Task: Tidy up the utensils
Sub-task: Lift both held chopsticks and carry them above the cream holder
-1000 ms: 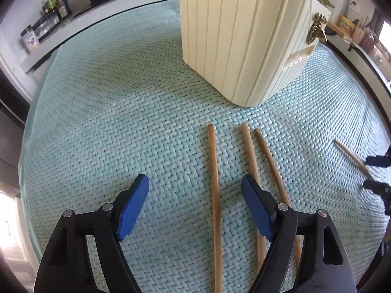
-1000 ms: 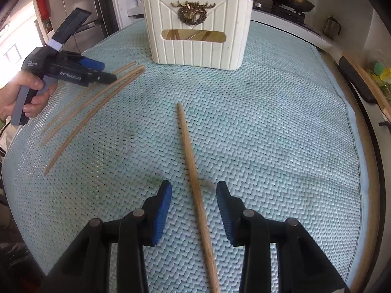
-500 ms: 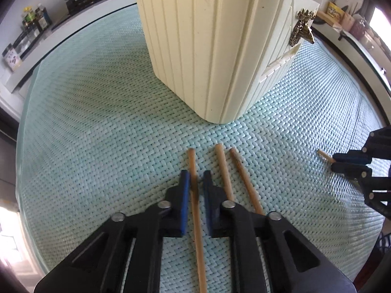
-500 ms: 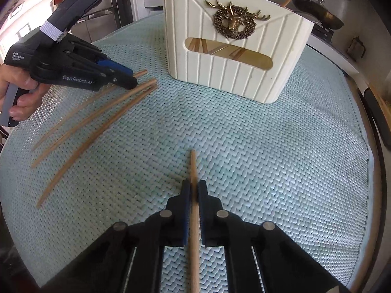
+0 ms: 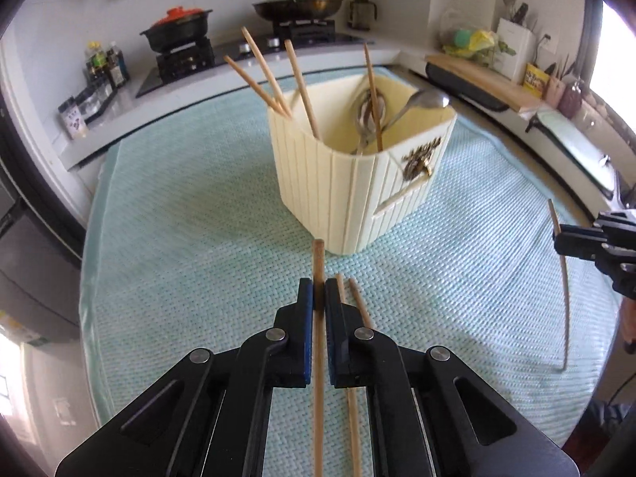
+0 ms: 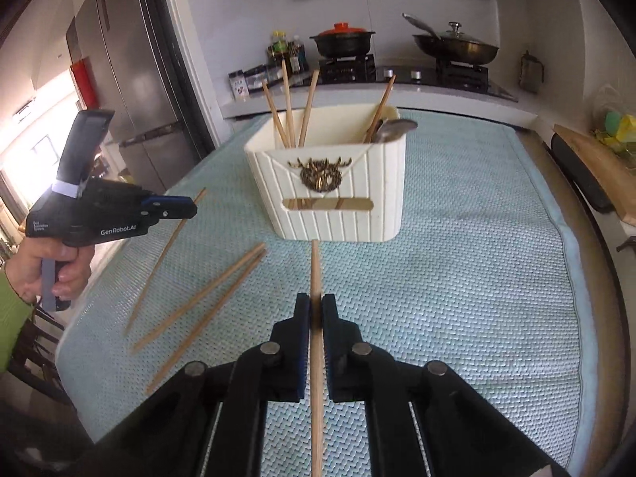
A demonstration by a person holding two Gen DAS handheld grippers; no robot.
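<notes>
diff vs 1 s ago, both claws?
Both claws closed and lifted: left claw grips one chopstick, right claw grips another chopstick, both raised off the mat. Unchanged: holder and two loose chopsticks.

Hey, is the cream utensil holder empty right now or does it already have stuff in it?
Not empty. The cream utensil holder stands upright with several chopsticks and a metal spoon sticking out of its open top.
</notes>
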